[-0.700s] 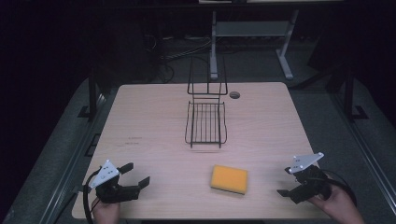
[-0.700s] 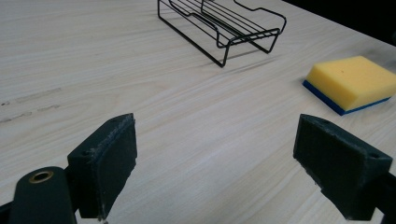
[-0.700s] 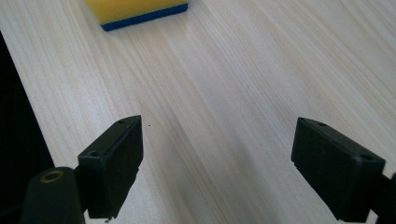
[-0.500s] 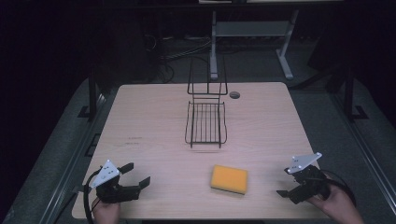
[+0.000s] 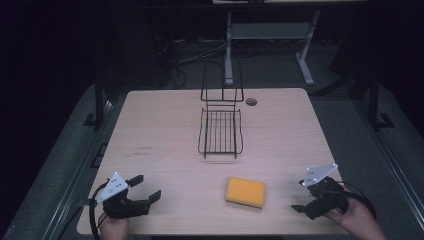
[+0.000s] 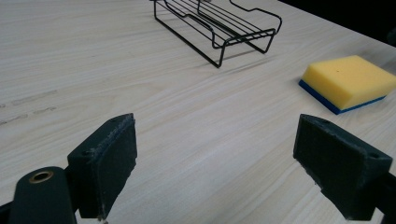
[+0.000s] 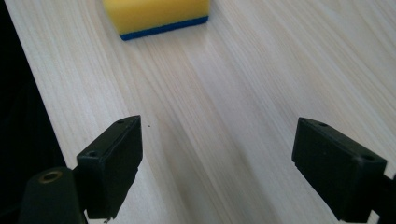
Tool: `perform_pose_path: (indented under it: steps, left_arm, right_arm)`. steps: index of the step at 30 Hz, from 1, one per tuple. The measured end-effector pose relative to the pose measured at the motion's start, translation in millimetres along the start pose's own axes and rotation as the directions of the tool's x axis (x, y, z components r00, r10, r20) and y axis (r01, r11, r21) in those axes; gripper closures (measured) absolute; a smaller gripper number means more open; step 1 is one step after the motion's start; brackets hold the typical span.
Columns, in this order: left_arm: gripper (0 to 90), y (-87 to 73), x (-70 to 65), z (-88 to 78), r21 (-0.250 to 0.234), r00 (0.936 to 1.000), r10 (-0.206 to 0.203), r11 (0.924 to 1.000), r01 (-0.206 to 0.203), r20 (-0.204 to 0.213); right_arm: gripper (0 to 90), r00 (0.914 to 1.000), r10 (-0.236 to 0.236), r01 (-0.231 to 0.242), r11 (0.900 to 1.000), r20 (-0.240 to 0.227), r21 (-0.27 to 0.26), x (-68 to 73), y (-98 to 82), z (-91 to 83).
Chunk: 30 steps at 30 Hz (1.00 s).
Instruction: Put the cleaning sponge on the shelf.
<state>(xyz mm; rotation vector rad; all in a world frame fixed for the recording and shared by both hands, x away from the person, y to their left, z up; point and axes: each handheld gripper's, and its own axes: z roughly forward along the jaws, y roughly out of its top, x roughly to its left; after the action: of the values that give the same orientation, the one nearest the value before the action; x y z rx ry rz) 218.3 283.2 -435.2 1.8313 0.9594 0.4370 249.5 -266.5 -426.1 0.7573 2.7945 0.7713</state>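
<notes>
Centrally, sponge point(image 5: 245, 191) lies between left gripper point(image 5: 146, 189) and right gripper point(image 5: 299, 199), both agape.

Yellow sponge point(image 5: 245, 191) with blue underside, black wire rack point(image 5: 220, 131), pale wood-grain table point(image 5: 160, 130)

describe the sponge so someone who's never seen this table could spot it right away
Start at the light wooden table and find the black wire rack standing near its middle. Come toward the person's edge, slightly right of the rack: the sponge lies flat there, alone. It is the only coloured item, a yellow block with a thin blue underside.
</notes>
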Motion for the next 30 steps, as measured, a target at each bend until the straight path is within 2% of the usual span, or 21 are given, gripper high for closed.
perform_pose_path:
  steps: [9,30]
  left_arm:
    - [12.8,0.0,-0.2,1.2,0.001,1.0,-0.003,1.0,0.003,0.003]
    - [12.8,-0.2,0.2,0.8,0.0,1.0,-0.004,1.0,0.004,0.006]
  right_arm:
    - [15.6,0.9987,-0.045,0.046,0.999,-0.021,0.018,4.4,9.2,10.4]
    - [15.0,0.996,-0.083,0.084,0.996,-0.033,0.023,14.1,23.7,18.1]
